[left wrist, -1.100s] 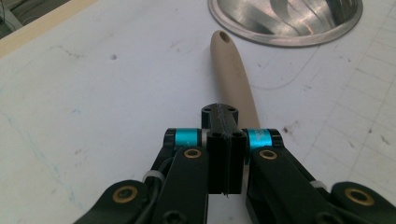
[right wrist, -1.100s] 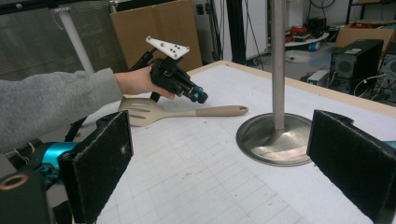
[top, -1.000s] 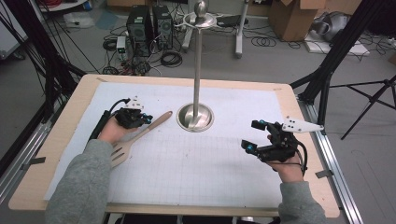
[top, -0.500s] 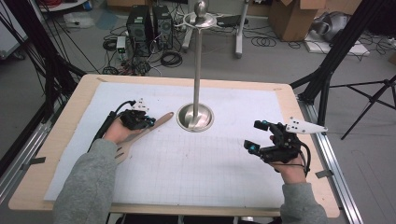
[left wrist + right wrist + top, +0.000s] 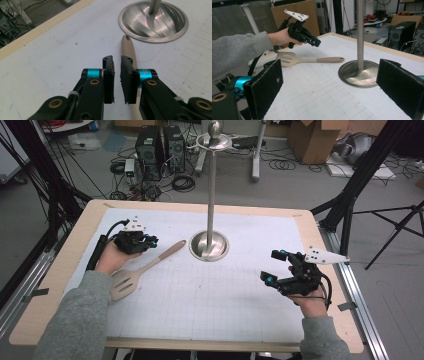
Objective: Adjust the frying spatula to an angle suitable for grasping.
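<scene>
A beige slotted spatula point(image 5: 145, 269) lies flat on the white mat, its handle pointing toward the metal stand point(image 5: 210, 245). My left gripper point(image 5: 152, 240) hovers just above the far part of the handle. In the left gripper view its jaws stand almost together with nothing between them, and the handle point(image 5: 128, 47) runs on under the right jaw. My right gripper point(image 5: 272, 266) is at the right side of the mat, well away from the spatula. Its pads point(image 5: 264, 87) are spread wide and hold nothing. The right gripper view shows the spatula point(image 5: 312, 60) and the left gripper point(image 5: 317, 43) above it.
The stand's round steel base point(image 5: 358, 70) and tall pole point(image 5: 211, 185) rise from the middle back of the mat. The wooden table edge point(image 5: 60, 270) frames the mat. Beyond the table are cables, computer cases and cardboard boxes on the floor.
The left gripper shifted a little above the spatula handle, first toward the stand and then slightly back. The right gripper has hardly moved and stays open.
</scene>
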`<move>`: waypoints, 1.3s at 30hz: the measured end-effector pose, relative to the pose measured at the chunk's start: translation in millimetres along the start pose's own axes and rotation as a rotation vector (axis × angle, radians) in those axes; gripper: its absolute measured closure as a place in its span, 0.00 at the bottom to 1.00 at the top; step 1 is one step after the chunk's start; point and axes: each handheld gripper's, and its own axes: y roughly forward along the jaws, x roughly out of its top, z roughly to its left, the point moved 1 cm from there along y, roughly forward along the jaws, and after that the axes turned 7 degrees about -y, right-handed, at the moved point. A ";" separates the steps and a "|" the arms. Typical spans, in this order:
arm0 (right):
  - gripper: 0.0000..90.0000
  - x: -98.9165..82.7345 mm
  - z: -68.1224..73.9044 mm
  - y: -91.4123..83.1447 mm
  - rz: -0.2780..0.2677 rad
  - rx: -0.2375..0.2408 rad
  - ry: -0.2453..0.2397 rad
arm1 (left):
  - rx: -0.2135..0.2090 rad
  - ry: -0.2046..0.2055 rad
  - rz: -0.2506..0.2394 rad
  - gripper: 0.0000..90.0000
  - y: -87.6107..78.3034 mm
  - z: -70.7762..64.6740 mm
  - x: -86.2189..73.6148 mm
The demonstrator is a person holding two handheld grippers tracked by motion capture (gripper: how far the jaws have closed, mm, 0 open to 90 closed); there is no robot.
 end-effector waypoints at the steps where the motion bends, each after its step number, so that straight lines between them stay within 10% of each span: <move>1: 0.07 0.1 0.2 -0.1 -0.001 0.002 -0.002 | 0.002 0.004 -0.007 0.85 -2.6 -2.8 0.5; 16: 0.07 -2.2 -2.5 6.6 0.010 0.018 0.003 | 0.033 -0.076 -0.081 0.19 -38.2 -25.8 -14.8; 39: 0.07 -6.0 -1.4 8.7 0.024 0.025 0.012 | 0.055 -0.024 0.014 0.14 -35.1 -40.0 -43.6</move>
